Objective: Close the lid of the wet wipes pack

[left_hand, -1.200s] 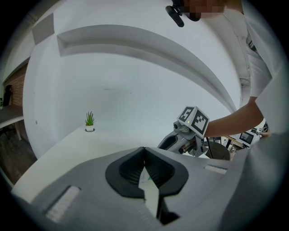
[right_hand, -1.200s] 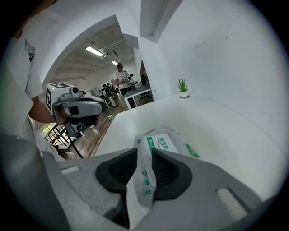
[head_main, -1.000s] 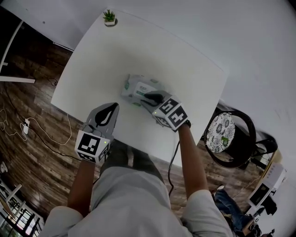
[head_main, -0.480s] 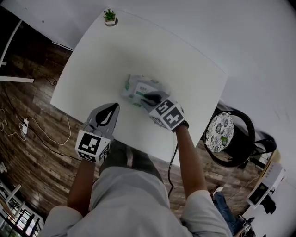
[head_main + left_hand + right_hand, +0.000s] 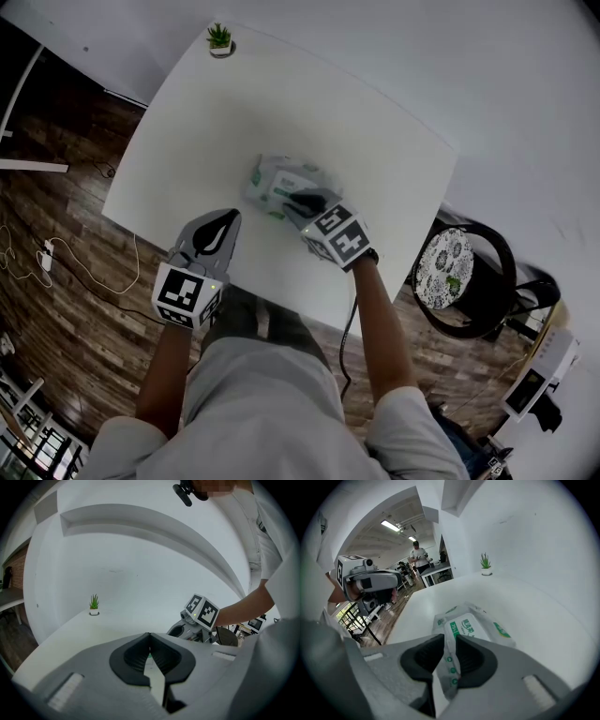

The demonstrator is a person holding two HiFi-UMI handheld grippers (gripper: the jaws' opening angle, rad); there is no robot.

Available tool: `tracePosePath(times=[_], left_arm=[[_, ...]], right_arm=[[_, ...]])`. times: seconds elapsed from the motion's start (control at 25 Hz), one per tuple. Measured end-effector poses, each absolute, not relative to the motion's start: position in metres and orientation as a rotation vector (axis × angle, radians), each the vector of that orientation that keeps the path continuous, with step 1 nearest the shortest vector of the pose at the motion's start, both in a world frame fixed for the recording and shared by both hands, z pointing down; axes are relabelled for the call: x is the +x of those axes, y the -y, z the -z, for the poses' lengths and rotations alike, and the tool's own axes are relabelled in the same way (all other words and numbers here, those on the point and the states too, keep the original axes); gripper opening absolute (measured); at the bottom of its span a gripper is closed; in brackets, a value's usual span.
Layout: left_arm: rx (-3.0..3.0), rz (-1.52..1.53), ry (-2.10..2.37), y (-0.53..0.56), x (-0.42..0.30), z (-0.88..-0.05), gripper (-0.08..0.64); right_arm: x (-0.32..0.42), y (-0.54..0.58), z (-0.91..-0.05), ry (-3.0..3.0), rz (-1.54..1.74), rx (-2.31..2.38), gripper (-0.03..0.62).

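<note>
Wet wipes pack [image 5: 476, 626] edge gripped by right tongs [image 5: 449, 641], just closed.

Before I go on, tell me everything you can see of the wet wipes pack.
The wet wipes pack is a soft white plastic pouch with green print and a rectangular lid panel on top that looks flat. It lies near the middle of the white table. The right tool, whose jaws have just been closing, pinches its crimped near end; nothing else touches it.
</note>
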State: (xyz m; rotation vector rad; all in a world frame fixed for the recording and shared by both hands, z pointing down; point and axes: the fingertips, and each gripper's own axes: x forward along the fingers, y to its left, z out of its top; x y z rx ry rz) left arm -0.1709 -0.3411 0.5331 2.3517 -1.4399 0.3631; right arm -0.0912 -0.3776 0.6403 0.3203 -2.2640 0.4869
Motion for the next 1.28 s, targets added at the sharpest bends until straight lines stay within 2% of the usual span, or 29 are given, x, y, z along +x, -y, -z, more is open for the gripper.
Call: tracePosePath(times=[0.56, 0.92, 1.28], left_arm=[[2.395, -0.347, 1.478, 0.341, -0.169, -0.506, 0.002], [2.444, -0.319, 1.518, 0.337, -0.162, -0.473, 0.002], [2.482, -0.271, 1.589, 0.331, -0.159, -0.432, 0.002]], right_arm=[[-0.075, 0.383, -0.594, 2.403, -0.479, 0.573, 0.083], [-0.047, 0.38, -0.541, 2.474, -0.444, 0.794, 0.014], [-0.01, 0.377, -0.481, 2.531, -0.368, 1.033, 0.005]])
